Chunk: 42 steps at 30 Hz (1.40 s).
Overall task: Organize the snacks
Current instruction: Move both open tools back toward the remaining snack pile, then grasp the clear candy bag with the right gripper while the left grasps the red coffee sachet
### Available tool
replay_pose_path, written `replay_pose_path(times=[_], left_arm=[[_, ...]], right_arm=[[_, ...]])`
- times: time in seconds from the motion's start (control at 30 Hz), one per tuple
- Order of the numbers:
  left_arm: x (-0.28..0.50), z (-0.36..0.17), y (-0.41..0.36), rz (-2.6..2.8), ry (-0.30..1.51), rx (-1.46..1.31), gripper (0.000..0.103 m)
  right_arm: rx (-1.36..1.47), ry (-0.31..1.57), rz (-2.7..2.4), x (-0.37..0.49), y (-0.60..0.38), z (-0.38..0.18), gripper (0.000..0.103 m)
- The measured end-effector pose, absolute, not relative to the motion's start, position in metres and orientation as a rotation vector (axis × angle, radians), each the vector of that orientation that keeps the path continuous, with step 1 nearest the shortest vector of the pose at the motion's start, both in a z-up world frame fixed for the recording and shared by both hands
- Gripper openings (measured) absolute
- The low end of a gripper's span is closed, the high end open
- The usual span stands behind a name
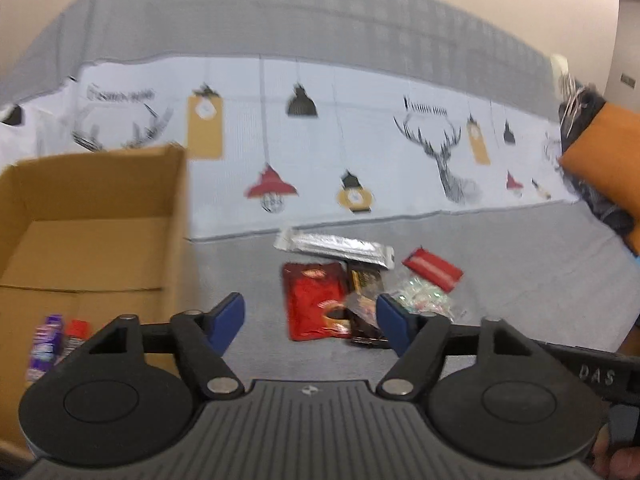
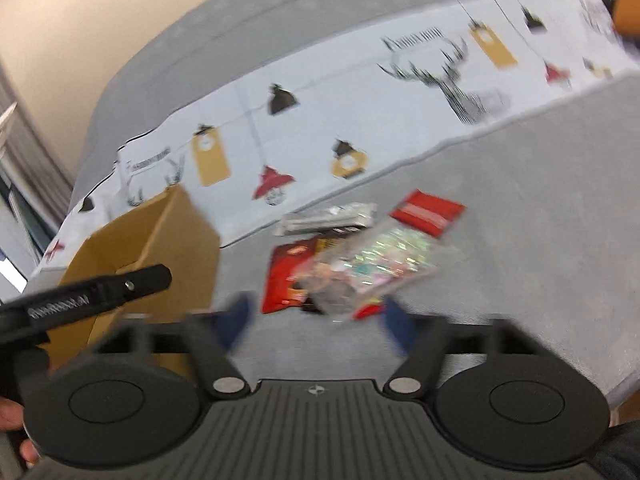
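Observation:
A pile of snacks lies on the grey sofa seat: a red packet (image 1: 316,304) (image 2: 286,278), a silver packet (image 1: 334,246) (image 2: 328,218), a small red packet (image 1: 432,272) (image 2: 426,210), a clear bag of sweets (image 1: 420,298) (image 2: 376,266) and a dark packet (image 1: 362,280). An open cardboard box (image 1: 92,236) (image 2: 160,240) stands to the left, with a purple snack (image 1: 44,344) and a red one (image 1: 76,334) inside. My left gripper (image 1: 310,318) is open and empty just before the pile. My right gripper (image 2: 318,318) is open and empty, near the pile.
A white throw with deer and lamp prints (image 1: 320,140) (image 2: 360,120) covers the sofa back. An orange cushion (image 1: 608,160) lies at the right. The left gripper's handle (image 2: 92,292) shows by the box in the right wrist view.

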<state>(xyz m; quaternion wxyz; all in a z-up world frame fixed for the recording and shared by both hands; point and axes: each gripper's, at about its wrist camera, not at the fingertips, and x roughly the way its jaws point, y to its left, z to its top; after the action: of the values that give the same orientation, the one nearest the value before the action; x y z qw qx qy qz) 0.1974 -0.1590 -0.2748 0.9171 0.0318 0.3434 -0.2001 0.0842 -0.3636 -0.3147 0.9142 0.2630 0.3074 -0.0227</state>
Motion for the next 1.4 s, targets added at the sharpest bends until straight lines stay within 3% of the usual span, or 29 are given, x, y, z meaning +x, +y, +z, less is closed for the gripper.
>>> replay_pose_path(times=[0.2, 0.43, 0.57, 0.6, 0.7, 0.73, 0.83, 0.93, 0.97, 1.2, 1.4], left_arm=[[0.243, -0.330, -0.202, -0.390, 0.741, 0.178, 0.068], [0.301, -0.385, -0.187, -0.333, 0.940, -0.032, 0.069], [0.298, -0.391, -0.199, -0.375, 0.871, 0.041, 0.071], [0.296, -0.392, -0.201, -0.391, 0.853, 0.055, 0.064], [0.292, -0.393, -0.205, -0.387, 0.810, 0.089, 0.054], [0.289, -0.392, -0.205, -0.389, 0.798, 0.093, 0.047], [0.288, -0.386, -0.200, -0.384, 0.791, 0.088, 0.011], [0.290, -0.377, -0.191, -0.409, 0.811, 0.024, 0.006], [0.289, -0.373, -0.189, -0.413, 0.809, 0.009, 0.000], [0.283, -0.360, -0.185, -0.445, 0.815, -0.043, 0.000], [0.291, -0.375, -0.187, -0.477, 0.905, -0.125, 0.000]], right_arm=[[0.713, 0.713, -0.073, 0.114, -0.417, -0.357, 0.053], [0.922, 0.825, -0.065, 0.158, -0.443, -0.399, 0.055], [0.973, 0.824, -0.025, 0.177, -0.442, -0.411, 0.055], [0.963, 0.818, -0.022, 0.182, -0.440, -0.411, 0.054], [0.887, 0.818, -0.054, 0.192, -0.435, -0.409, 0.025], [0.871, 0.805, -0.063, 0.193, -0.434, -0.407, 0.020], [0.825, 0.746, -0.068, 0.187, -0.436, -0.395, 0.013], [0.788, 0.687, -0.071, 0.179, -0.441, -0.383, 0.010], [0.789, 0.666, -0.064, 0.177, -0.444, -0.380, 0.009], [0.724, 0.556, -0.017, 0.158, -0.450, -0.357, 0.006], [0.646, 0.624, 0.011, 0.159, -0.441, -0.359, 0.006]])
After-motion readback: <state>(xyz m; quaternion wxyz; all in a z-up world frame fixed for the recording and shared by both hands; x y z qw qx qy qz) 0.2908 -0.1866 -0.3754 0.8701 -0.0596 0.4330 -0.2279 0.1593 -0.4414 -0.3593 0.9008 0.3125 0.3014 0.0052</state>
